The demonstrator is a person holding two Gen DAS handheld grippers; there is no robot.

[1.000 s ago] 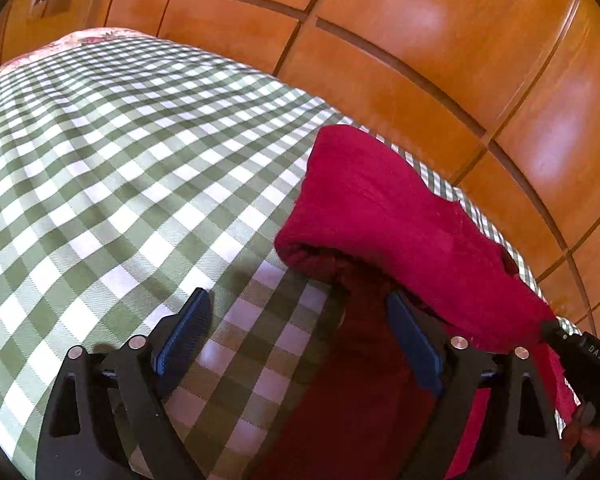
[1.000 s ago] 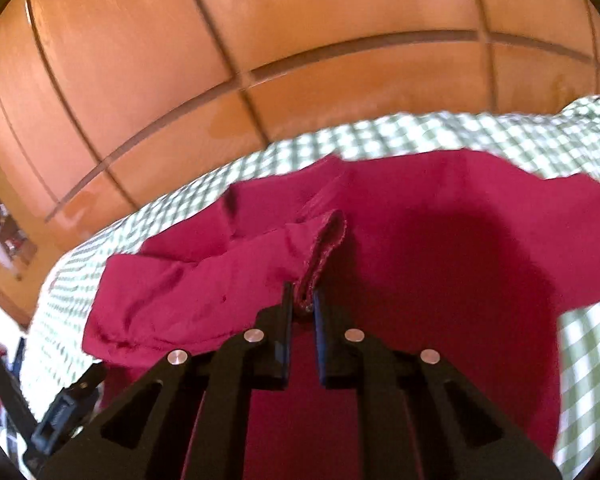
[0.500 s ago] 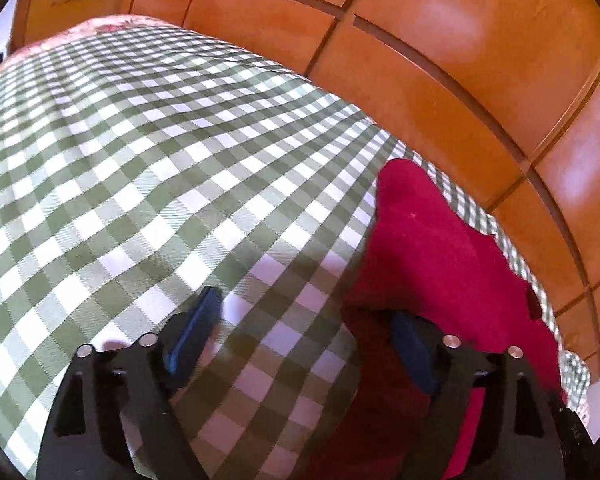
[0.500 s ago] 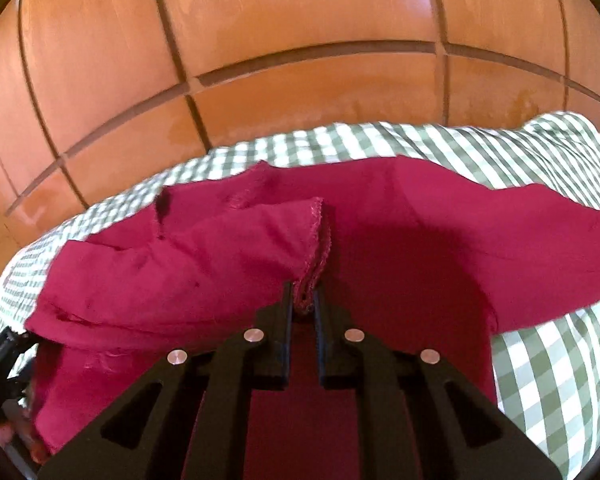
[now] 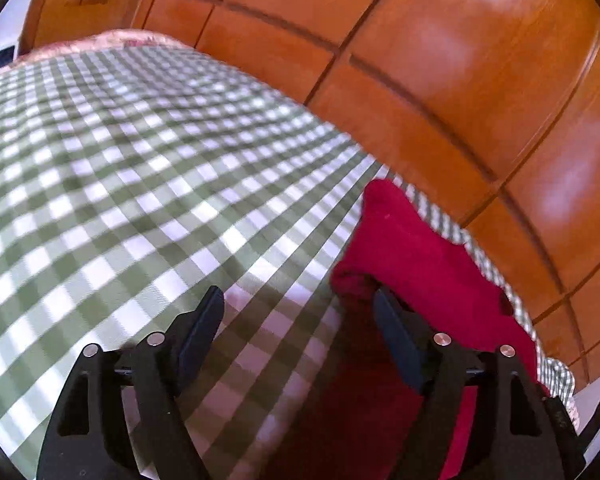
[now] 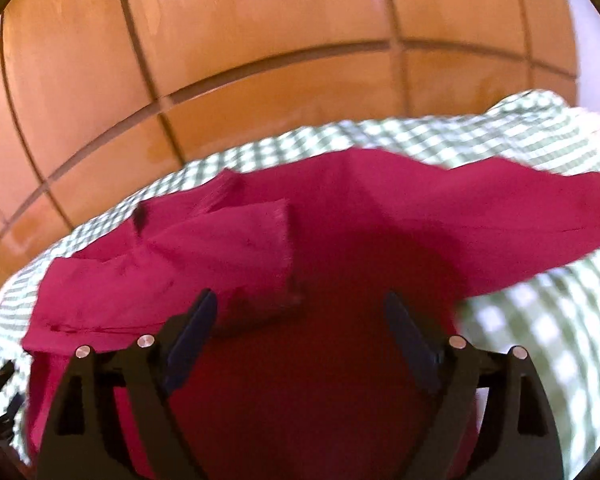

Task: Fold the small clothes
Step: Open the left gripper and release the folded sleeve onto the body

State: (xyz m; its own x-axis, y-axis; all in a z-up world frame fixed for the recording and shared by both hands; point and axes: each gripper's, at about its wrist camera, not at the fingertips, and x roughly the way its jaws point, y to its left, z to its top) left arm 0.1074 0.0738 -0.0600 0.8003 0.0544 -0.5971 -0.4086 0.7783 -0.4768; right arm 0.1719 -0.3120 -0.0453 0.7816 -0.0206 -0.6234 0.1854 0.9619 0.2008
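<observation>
From my left wrist camera, my left gripper point(image 5: 296, 320) stands wide with nothing pinched; between the fingers I see mostly the checked cloth point(image 5: 120, 184) that covers the bed, and the near edge of the red garment point(image 5: 412, 248) just beside the right-hand finger. The garment lies along the far edge of the bed, close to the wooden panels point(image 5: 440, 80). Its near left corner is rolled over into a soft, thick lip.

From my right wrist camera, my right gripper point(image 6: 300, 316) has its jaws opening, wide now, and nothing is pressed between the pads; the folded sleeve point(image 6: 220, 248) lies loose on top of the body of the garment, its frayed end just ahead of the gap. The red cloth spreads from the left edge of the bed towards the right, where the hem fans out flat.

I judge it light, limp and not slippery: it will sag wherever I do not carry it, and a single layer may slip off a fold. Best hold, I think, is at hems and corners, pinching both layers together.
</observation>
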